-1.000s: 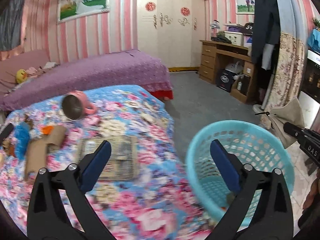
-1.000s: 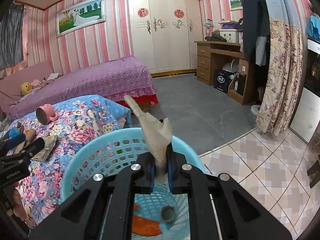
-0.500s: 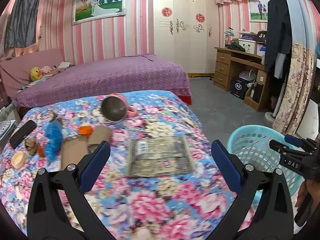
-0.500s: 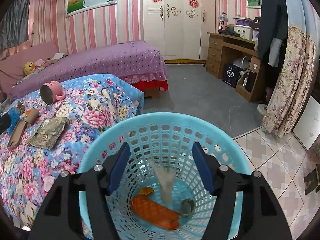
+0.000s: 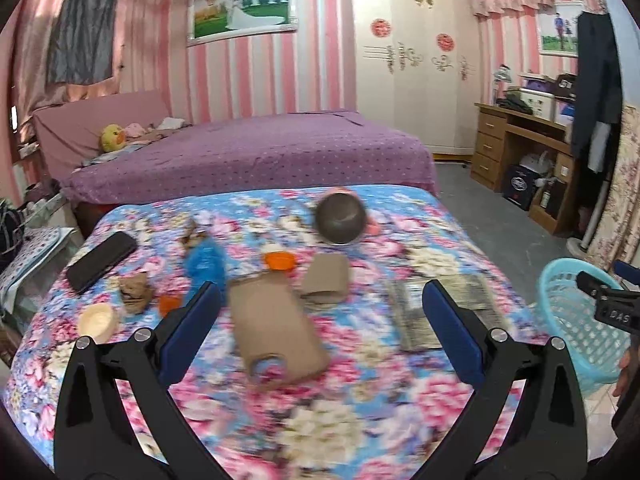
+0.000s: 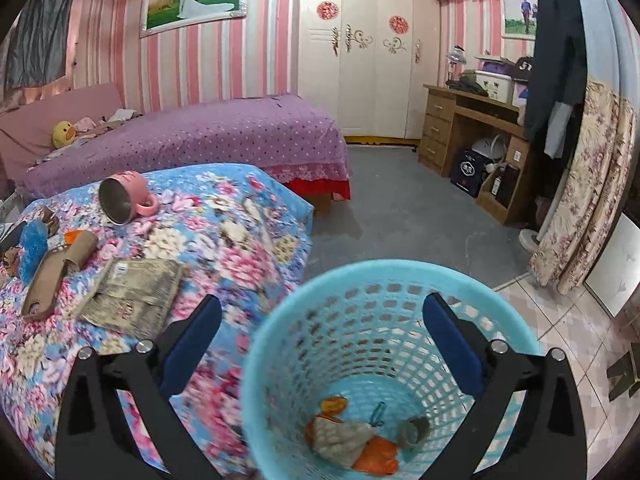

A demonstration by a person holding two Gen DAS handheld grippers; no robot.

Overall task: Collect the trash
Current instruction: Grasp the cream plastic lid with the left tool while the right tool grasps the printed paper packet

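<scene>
Left wrist view is motion-blurred over the near bedspread (image 5: 360, 420); the flat brown cardboard (image 5: 276, 332) and the round object at its near end cannot be identified further. The printed packet (image 5: 440, 312) is partly hidden behind the right finger of the left gripper (image 5: 320, 332). The basket (image 5: 576, 316) is cut off at the right edge there, with the other tool's black tip in front of it.

Left gripper: jaws wide apart, nothing between the pads. The cardboard lies on the bed between and beyond the fingers, not touched. Past it lie a cardboard tube (image 5: 326, 278), an orange cap (image 5: 280, 261), a blue wad (image 5: 206, 262), and a tipped pink mug (image 5: 340, 222).

Right gripper (image 6: 320, 344): jaws opening, now spread wide, with nothing gripped. It hangs over the basket (image 6: 280, 344), whose rim crosses between the fingers. Trash lies in the basket bottom, below the pads and clear of them: a grey-beige crumpled piece (image 6: 340, 438) on top of orange scraps (image 6: 374, 458), and a small ring-shaped bit (image 6: 414, 432). The thin blue item beside them is too small to identify.
</scene>
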